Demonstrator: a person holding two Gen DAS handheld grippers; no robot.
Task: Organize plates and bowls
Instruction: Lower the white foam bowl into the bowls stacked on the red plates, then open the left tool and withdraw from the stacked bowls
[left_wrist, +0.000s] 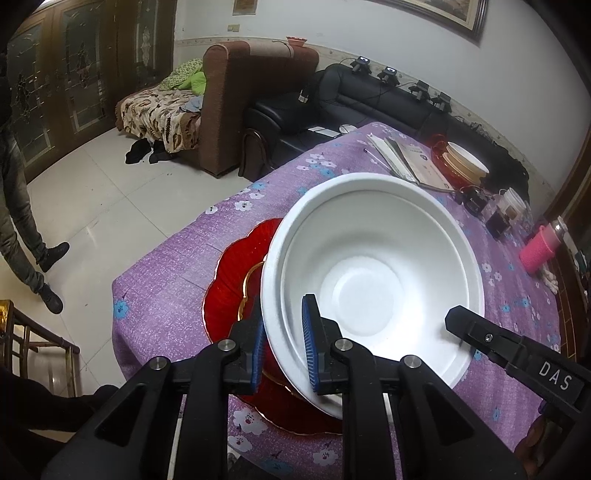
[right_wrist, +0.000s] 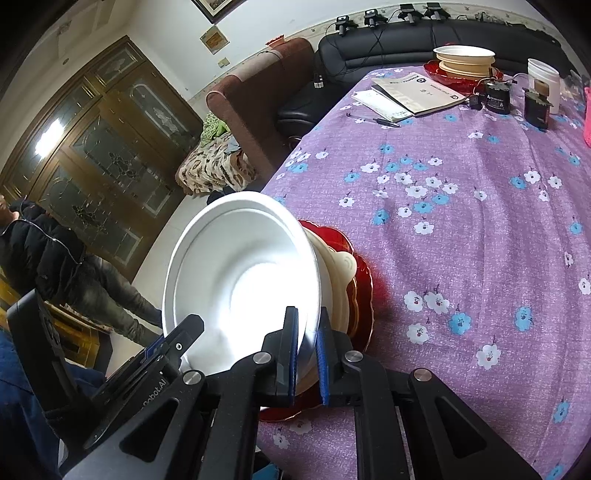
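Note:
A white bowl (left_wrist: 373, 266) (right_wrist: 240, 273) hangs tilted just above a red scalloped plate (left_wrist: 229, 280) (right_wrist: 364, 280) at the near left corner of the purple flowered table (right_wrist: 461, 229). My left gripper (left_wrist: 283, 306) is shut on the bowl's left rim, blue pads on either side of the wall. My right gripper (right_wrist: 307, 314) is shut on the opposite rim. A cream dish (right_wrist: 345, 266) lies on the red plate under the bowl. A second stack of cream and white bowls on a red plate (left_wrist: 465, 162) (right_wrist: 463, 59) stands at the far end.
Booklets (right_wrist: 417, 94), a pen (right_wrist: 373, 119), black devices (right_wrist: 496, 96), a white cup (right_wrist: 543, 79) and a pink item (left_wrist: 539, 247) crowd the far end. The table's left edge drops to tiled floor, where a person (left_wrist: 22, 206) stands. Sofas line the wall.

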